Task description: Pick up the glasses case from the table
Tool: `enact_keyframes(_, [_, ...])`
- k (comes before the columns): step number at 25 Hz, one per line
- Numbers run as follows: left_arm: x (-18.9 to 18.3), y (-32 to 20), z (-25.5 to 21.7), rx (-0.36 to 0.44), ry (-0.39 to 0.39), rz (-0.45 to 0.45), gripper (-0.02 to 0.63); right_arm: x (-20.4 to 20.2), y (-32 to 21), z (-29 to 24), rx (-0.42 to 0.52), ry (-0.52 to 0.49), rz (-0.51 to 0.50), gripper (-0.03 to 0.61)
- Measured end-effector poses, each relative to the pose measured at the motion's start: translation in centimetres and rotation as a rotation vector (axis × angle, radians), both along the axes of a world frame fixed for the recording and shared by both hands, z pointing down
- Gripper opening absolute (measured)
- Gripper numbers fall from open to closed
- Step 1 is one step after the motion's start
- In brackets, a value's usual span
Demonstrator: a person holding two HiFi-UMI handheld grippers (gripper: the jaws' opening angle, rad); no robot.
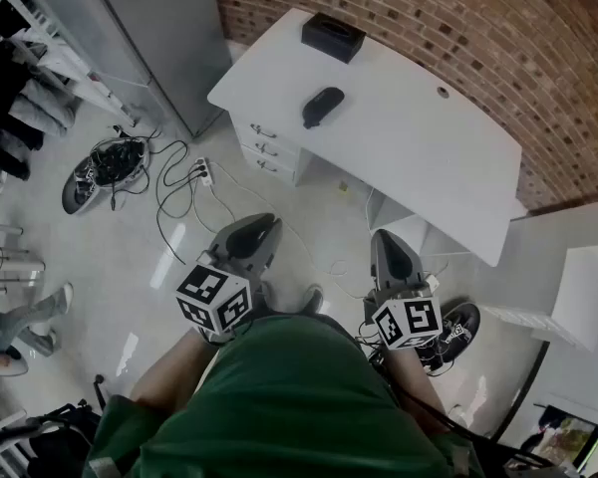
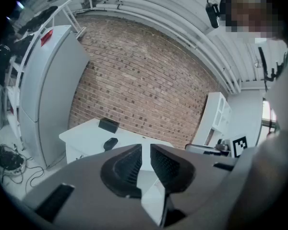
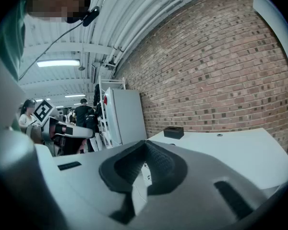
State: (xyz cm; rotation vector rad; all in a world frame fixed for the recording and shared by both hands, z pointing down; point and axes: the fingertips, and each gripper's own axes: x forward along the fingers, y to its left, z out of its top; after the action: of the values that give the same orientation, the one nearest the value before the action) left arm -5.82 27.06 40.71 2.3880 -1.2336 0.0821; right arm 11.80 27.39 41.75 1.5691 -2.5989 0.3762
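Glasses case (image 1: 323,106), dark and oval, lies on the white surface (image 1: 429,157), well apart from both tools. A black box (image 1: 333,36) sits at its 12 o'clock, near the far edge by the brick wall (image 1: 458,18).

From the left of the head view, a bystander's legs (image 1: 20,322) show at the 9 o'clock edge of the frame. A tall grey cabinet (image 1: 169,38) stands at the surface's 10 o'clock. Below it, cables (image 1: 179,192) and a white power strip (image 1: 205,171) trail across the pale floor (image 1: 130,267). A white drawer unit (image 1: 269,152) sits under the surface's near left corner.

The left tool (image 1: 264,227) is held over the floor, short of the surface, with the case at its 1 o'clock. In the left gripper view its jaws are drawn in to a thin slit and hold nothing.

The right tool (image 1: 384,242) is level with it at 3 o'clock and has the case at its 11 o'clock. In the right gripper view its jaws are pressed together, also empty.

The wearer's green shirt (image 1: 289,406) fills the frame at 6 o'clock. A dark sneaker (image 1: 460,322) lies on the floor at the right tool's 4 o'clock.
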Motion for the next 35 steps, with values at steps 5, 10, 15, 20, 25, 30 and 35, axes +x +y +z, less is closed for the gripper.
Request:
enact_keyframes(5, [1.1,0.0,-0.2,-0.001,-0.004,-0.004,0.051,1.1,-0.1,0.0,-0.005,-0.004,-0.004,0.002])
enact_keyframes(10, [2.5,0.6,0.0,-0.001,-0.017,-0.011,0.050,2.0,0.4,-0.4,0.031,0.006,-0.027,0.002])
enact_keyframes(15, [4.4,1.1,-0.2,0.014,-0.041,-0.032,0.051,3.1,0.7,-1.9,0.136,0.063,-0.083,0.003])
enact_keyframes(20, [6.2,1.7,-0.3,0.032,-0.055,-0.066,0.051,4.7,0.4,-2.1,0.169,0.075,-0.116,0.003])
enact_keyframes(25, [6.6,0.6,-0.3,0.050,-0.071,-0.067,0.060,4.5,-0.8,-2.5,0.183,0.068,-0.139,0.069])
enact_keyframes(30, [6.6,-2.7,0.6,0.038,-0.062,-0.043,0.095,3.9,-3.5,-2.2,0.188,0.078,-0.140,0.101])
enact_keyframes(35, [5.7,-7.7,1.3,0.028,-0.048,0.003,0.117,2.9,-8.0,-1.9,0.162,0.062,-0.102,0.110])
